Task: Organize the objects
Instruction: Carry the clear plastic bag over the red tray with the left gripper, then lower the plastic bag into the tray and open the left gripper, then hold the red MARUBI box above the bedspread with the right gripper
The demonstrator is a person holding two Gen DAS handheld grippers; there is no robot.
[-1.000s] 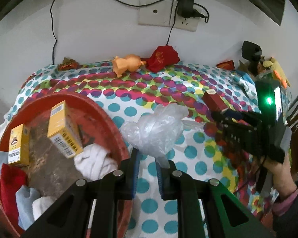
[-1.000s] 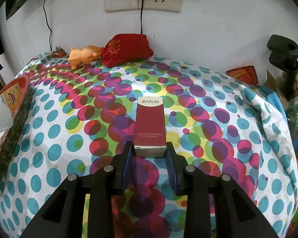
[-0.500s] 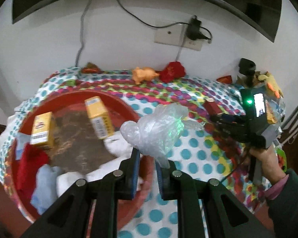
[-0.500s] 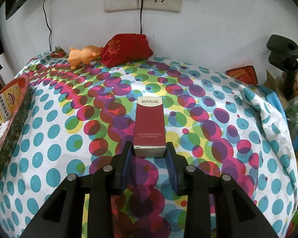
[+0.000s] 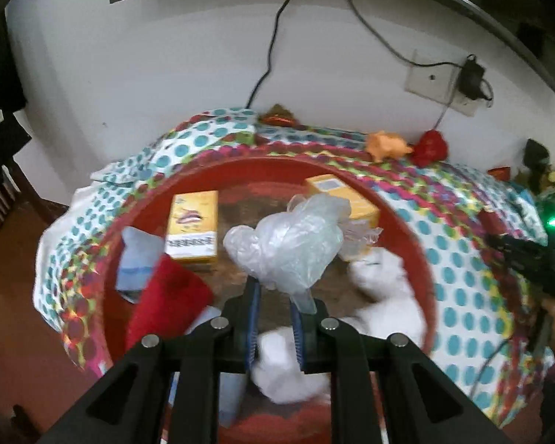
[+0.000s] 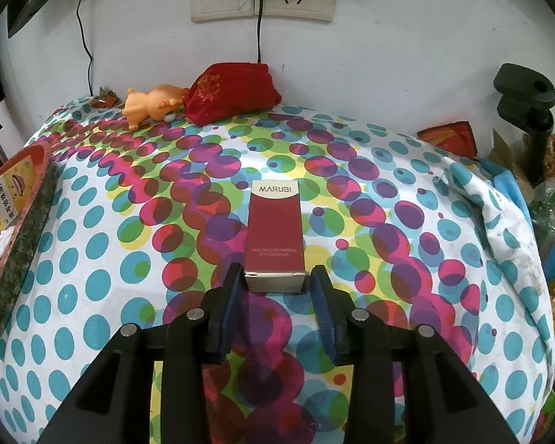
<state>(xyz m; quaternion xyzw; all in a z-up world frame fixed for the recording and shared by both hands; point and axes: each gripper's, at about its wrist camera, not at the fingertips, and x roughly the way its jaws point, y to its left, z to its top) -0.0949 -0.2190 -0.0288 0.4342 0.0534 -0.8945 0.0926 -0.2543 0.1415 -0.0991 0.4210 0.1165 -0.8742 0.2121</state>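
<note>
A: Clutter first, left wrist view. What surrounds the left hand-held gripper (image 5: 273, 309)?

B: A round red tray (image 5: 421, 255) fills the middle of the frame, on the dotted cloth (image 5: 458, 314). Inside it, two yellow boxes (image 5: 193, 226) toward the top, a red cloth (image 5: 170, 299) and a pale blue one (image 5: 137, 259) at the left, white cloths (image 5: 384, 296) at the right and bottom. An orange toy (image 5: 384, 144) and a red pouch (image 5: 431, 146) lie at the upper right by the wall.

A: And the gripper itself?

B: Clamped tight on the neck of a crumpled clear plastic bag (image 5: 288, 248), which bulges above the jaws at frame centre, over the tray.

A: Right wrist view?

B: The same cloth covers the counter (image 6: 92, 259). Toy (image 6: 151, 103) and pouch (image 6: 233, 92) sit at the top centre; the tray's rim (image 6: 22, 236) shows at the left edge; a black clamp stand (image 6: 525, 111) is at the upper right.

A: The right hand-held gripper (image 6: 275, 277)?

B: Its jaws have just been opening. The maroon MARUBI box (image 6: 275, 236) lies flat at centre, its near end between the pads, with a slim gap on each side.
</note>
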